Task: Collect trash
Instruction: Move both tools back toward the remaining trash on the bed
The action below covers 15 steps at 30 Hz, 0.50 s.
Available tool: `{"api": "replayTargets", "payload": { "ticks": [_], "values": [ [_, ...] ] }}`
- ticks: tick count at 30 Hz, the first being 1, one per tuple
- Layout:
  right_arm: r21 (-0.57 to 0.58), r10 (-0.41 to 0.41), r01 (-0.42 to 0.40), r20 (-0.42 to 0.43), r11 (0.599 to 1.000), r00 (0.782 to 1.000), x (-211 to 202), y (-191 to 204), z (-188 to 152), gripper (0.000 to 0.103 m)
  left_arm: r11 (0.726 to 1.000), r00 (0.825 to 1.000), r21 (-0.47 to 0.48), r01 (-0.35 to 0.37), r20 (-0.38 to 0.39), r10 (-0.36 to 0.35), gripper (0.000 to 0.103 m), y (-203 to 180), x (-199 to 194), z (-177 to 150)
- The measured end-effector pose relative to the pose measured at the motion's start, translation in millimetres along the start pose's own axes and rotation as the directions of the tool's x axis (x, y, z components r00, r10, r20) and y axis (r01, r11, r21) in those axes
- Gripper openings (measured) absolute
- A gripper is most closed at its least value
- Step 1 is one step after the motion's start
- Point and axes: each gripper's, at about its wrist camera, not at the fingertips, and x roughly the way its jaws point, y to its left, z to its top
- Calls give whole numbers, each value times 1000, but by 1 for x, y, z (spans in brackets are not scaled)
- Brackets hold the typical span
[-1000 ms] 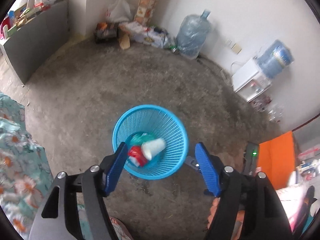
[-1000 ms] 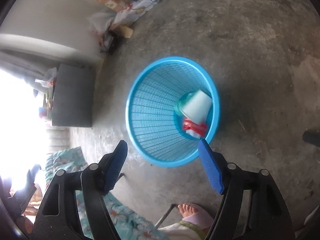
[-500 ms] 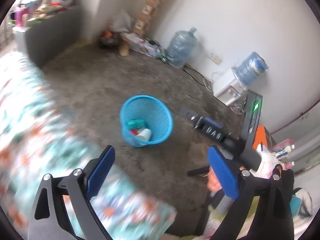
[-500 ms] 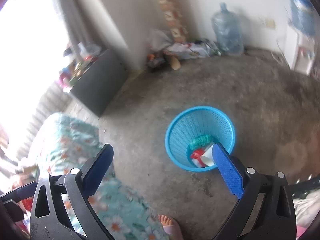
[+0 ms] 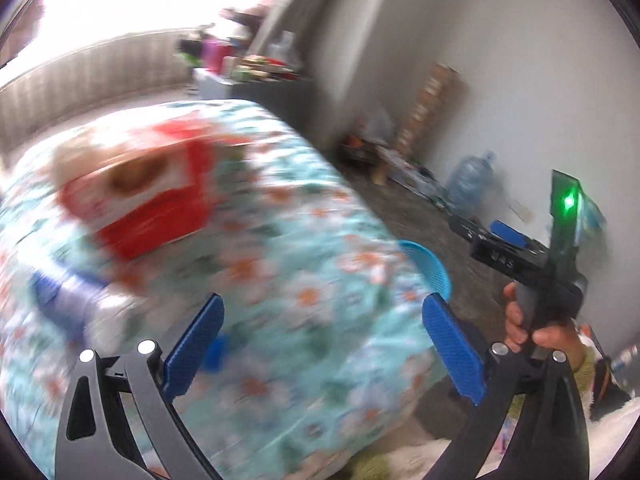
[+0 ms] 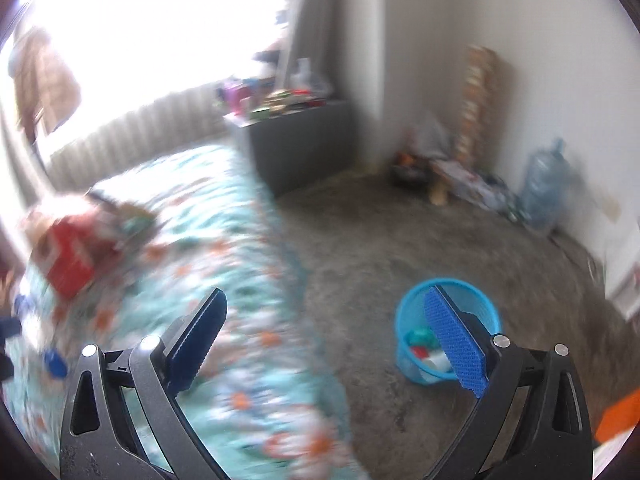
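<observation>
Left wrist view: the left gripper [image 5: 322, 344] hangs over a bed w/ a floral teal cover [image 5: 304, 264], blue pads [image 5: 196, 340] spread wide, nothing between them. A red carton [image 5: 148, 204] lies on the cover at far left, badly blurred; a blue-and-white item [image 5: 72, 304] sits near left of it, too smeared to name. Only the rim of the blue mesh trash basket [image 5: 430, 266] shows past the bed's right edge. At right, the person's right hand [image 5: 536, 332] grips the other tool's handle, a green light on its upright part.

Right wrist view: the right gripper [image 6: 324, 336] is likewise wide open and empty, aimed at the bed's right edge and the grey concrete floor [image 6: 400, 240]. The basket [image 6: 408, 316] stands on the floor right of the bed, partly behind the right pad [image 6: 456, 344]; inside it a teal piece, a red piece and a white cup [image 6: 438, 360] lie at the bottom. The carton [image 6: 68, 264] shows far left on the cover, w/ a small blue cap [image 6: 54, 362] nearer.

Far side: a grey cabinet [image 6: 300, 148] loaded w/ clutter under a bright window, a water jug [image 6: 544, 188] by the white wall.
</observation>
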Motion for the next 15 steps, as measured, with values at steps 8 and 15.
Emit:
{"api": "replayTargets", "payload": {
  "ticks": [8, 15],
  "values": [
    [-120, 181, -199, -147, 973, 972, 22, 75, -15, 95, 981, 985, -107, -159, 48, 165, 97, 70, -26, -39],
    [-206, 145, -200, -256, 958, 956, 57, 123, -30, 95, 949, 984, -262, -175, -79, 160, 97, 132, 6, -68]
  ]
}}
